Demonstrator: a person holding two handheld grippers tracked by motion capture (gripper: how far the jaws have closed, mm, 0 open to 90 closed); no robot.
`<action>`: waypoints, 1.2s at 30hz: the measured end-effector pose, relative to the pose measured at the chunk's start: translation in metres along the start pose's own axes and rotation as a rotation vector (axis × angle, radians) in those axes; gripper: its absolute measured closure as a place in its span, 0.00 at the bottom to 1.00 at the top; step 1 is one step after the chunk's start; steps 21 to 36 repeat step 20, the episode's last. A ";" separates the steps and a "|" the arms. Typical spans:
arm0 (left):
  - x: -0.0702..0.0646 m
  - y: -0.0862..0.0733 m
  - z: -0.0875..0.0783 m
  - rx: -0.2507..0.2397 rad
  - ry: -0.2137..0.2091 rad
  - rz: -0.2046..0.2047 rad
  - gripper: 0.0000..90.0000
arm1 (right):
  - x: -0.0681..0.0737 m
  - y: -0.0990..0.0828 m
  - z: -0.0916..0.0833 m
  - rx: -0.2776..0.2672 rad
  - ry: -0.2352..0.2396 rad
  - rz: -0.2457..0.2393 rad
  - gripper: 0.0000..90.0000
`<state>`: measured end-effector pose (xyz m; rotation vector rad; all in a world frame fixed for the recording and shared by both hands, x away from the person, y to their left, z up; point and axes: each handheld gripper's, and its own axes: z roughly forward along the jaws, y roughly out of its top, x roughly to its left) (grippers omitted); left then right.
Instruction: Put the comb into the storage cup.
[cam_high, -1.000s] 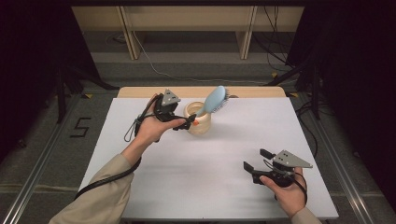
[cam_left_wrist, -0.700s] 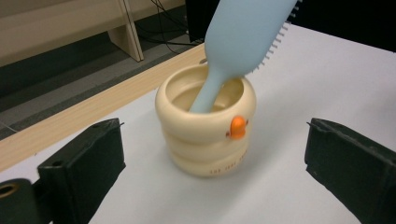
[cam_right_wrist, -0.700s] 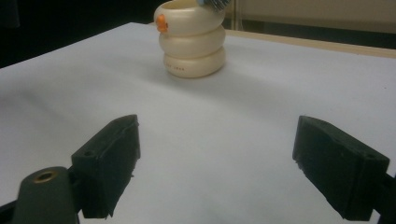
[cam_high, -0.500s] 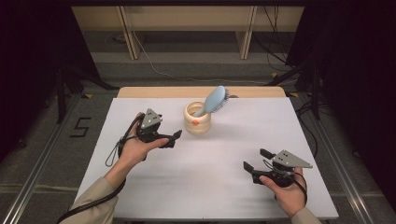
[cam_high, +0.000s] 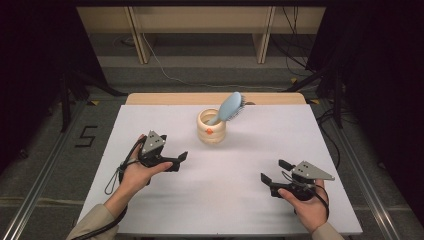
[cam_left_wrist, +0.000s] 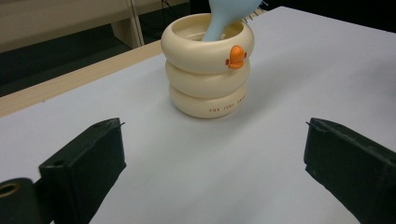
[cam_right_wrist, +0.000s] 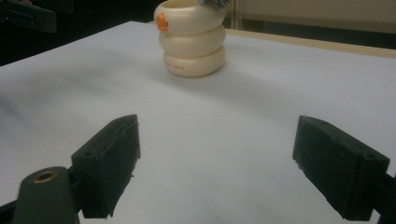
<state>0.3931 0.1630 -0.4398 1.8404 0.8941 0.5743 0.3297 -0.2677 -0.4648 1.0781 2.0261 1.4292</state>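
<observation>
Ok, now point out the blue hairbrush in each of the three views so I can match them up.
High view: the blue hairbrush leans up and right out of the cream holder, at the table's far middle.
Left gripper view: its blue handle enters the holder's mouth at the top edge.
Right gripper view: a bit of its bristled head at the top edge.
Shared landmark: the holder's orange duck beak.

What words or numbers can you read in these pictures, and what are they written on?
"5": painted in white on the floor left of the table.
"THE JUDY ...": small brown print on the bottom ring of the cream cup; "THE" reads clearly, the rest is too small and blurred to be sure of.
In the right gripper view the same print on the cup shows as a reddish smudge, too blurred to read.
</observation>
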 end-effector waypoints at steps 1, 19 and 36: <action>0.001 -0.001 -0.001 -0.001 0.001 -0.001 0.05 | 0.000 0.000 0.000 0.000 0.000 0.000 0.18; 0.006 -0.029 -0.016 -0.015 -0.020 -0.050 0.07 | 0.003 0.000 0.002 0.009 0.007 -0.019 0.18; 0.006 -0.029 -0.016 -0.015 -0.019 -0.050 0.08 | 0.003 0.000 0.002 0.009 0.007 -0.018 0.18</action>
